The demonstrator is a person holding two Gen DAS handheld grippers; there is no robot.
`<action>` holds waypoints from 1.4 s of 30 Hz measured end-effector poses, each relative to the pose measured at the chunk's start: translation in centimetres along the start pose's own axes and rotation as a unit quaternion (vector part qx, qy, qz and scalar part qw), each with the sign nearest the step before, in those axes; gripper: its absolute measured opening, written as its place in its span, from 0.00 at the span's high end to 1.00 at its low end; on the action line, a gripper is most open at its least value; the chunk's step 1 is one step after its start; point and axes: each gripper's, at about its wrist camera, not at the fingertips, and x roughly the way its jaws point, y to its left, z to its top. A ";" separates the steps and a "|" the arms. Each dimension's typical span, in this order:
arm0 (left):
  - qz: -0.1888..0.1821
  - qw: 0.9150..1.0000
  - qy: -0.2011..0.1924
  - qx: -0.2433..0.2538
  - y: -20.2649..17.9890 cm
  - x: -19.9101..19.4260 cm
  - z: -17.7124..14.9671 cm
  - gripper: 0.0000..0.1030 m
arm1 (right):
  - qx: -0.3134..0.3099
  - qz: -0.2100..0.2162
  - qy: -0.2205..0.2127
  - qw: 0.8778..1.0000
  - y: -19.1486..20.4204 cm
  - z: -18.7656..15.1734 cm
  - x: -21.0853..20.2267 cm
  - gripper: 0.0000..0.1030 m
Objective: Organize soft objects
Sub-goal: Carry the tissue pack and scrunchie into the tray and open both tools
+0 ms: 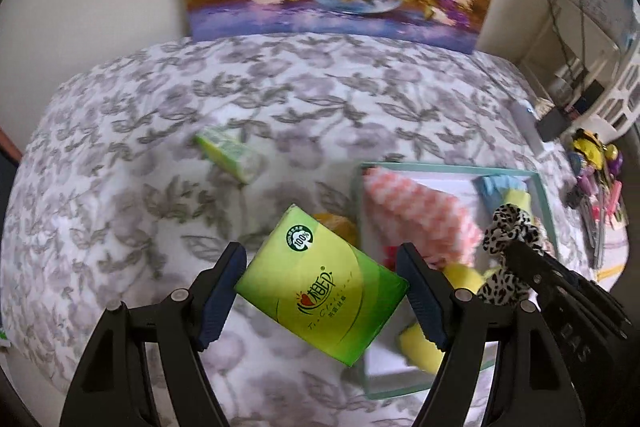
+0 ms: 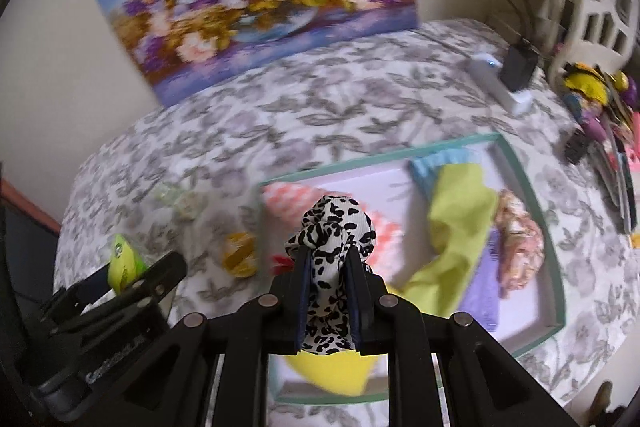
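Right gripper (image 2: 329, 291) jaws clamp leopard scrunchie (image 2: 332, 227) over tray (image 2: 556, 267).

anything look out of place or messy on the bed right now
Yes. A second tissue pack and a yellow wrapped item lie loose on the bedspread, outside the tray. In the tray, the yellow-green cloth lies crumpled, not folded.

Two black plastic grippers, the left gripper (image 1: 320, 291) and right gripper (image 2: 328, 291), carry navy ribbed pads and silver pivot screws.
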 end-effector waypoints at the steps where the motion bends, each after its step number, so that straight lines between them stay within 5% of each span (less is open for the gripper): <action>1: -0.006 1.000 0.000 0.003 -0.6 0.1 0.0 0.24 | 0.008 -0.007 0.002 1.000 -0.7 0.1 0.2 0.82; 23: -0.091 0.992 0.011 0.081 -10.9 5.4 1.4 0.24 | 0.114 -0.048 0.035 0.992 -11.8 1.7 3.0 0.81; 42: -0.076 0.989 0.041 0.117 -13.0 8.0 0.5 0.24 | 0.127 -0.035 0.060 0.989 -13.3 1.4 4.9 0.80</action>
